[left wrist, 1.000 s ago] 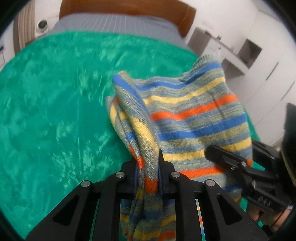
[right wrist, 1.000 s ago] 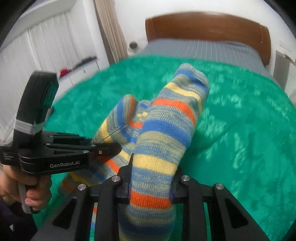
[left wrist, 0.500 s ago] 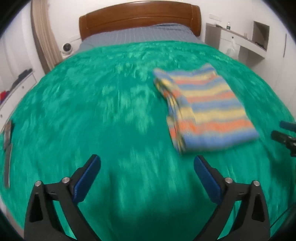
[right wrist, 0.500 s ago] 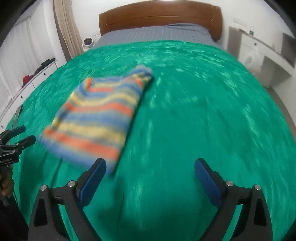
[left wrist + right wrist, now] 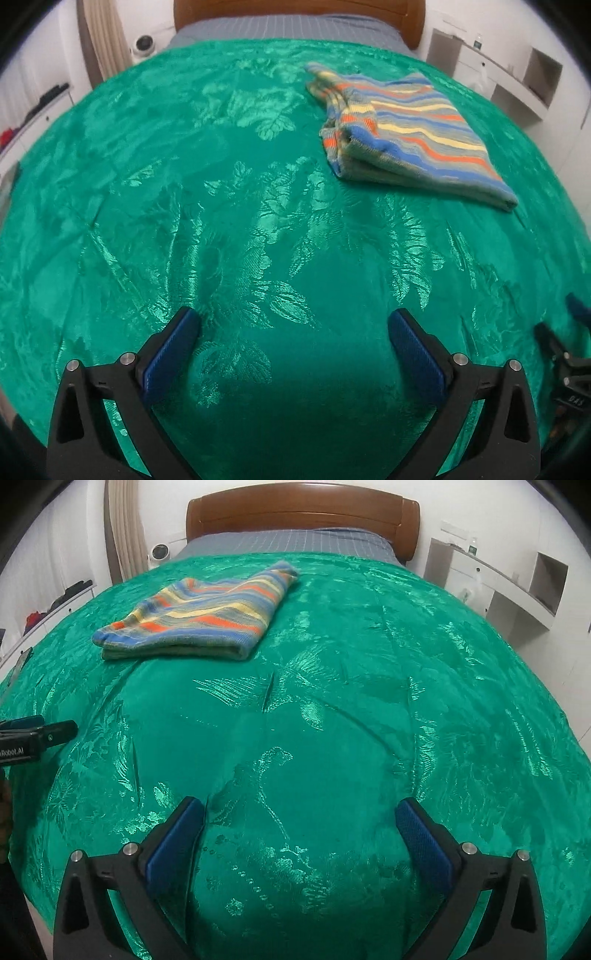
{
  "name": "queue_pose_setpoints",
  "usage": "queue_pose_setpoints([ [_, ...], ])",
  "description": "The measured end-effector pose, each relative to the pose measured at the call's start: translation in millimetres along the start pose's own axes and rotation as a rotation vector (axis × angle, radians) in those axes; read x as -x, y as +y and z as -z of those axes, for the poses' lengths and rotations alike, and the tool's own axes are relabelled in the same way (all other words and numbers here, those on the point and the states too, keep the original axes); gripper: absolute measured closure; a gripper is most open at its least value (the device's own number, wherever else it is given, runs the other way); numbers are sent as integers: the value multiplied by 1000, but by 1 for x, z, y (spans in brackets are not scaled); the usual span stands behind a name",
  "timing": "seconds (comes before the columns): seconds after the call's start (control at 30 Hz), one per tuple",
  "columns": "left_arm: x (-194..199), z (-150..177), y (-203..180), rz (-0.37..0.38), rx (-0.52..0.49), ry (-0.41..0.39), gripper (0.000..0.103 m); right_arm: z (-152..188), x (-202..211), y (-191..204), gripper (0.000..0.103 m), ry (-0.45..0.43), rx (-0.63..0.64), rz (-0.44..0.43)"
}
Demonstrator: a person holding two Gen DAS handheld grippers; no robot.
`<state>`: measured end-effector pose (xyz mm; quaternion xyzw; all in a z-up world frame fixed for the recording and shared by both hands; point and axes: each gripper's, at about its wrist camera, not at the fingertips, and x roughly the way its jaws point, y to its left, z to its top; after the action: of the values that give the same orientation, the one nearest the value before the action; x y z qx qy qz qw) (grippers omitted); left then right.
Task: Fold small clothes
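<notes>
**Green bedspread, one folded striped garment, both grippers empty**

Green shiny fabric with a leaf pattern covers the bed, and a striped knit garment lies folded on it, toward the far side, below the brown wooden headboard. The stripes are blue, orange, yellow and grey. The fold gives a thick bundle of several layers; the near edge shows the layers stacked one on another.

The left gripper has its jaws wide apart, having just been opening, and only bare bedspread shows between its blue pads. The garment lies well apart from it, up and to the right in the left wrist view.

The right gripper also stands with its jaws wide apart, having just been opening, with nothing between them. In its view the garment lies far up and to the left.

Each gripper appears at the edge of the other camera's view. At the far left edge of the right wrist view there may be part of a hand, but it is too dark to be sure.

White shelves stand to the right of the bed.
</notes>
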<state>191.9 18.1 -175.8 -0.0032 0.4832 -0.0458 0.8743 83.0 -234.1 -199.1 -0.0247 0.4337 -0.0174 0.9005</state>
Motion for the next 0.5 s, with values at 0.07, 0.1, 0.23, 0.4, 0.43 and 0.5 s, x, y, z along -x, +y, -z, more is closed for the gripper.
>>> queue_pose_setpoints([
  [0.07,-1,-2,-1,0,-1,4,0,1,1,-1,0,-1,-10,-9],
  [0.1,-2,-3,-1,-2,4,3,0,0,-2,-1,0,-1,-12,-10],
  [0.23,-3,-1,-4,-13,15,-17,0,1,-3,1,0,9,-44,-13],
  [0.4,-1,4,-4,-30,27,-50,0,0,-4,0,0,10,-69,-10],
  [0.43,0,6,-3,-25,33,-47,0,0,-5,0,0,11,-68,-11],
  [0.5,-1,5,-3,-23,29,-41,0,0,-7,0,0,24,-67,-7],
])
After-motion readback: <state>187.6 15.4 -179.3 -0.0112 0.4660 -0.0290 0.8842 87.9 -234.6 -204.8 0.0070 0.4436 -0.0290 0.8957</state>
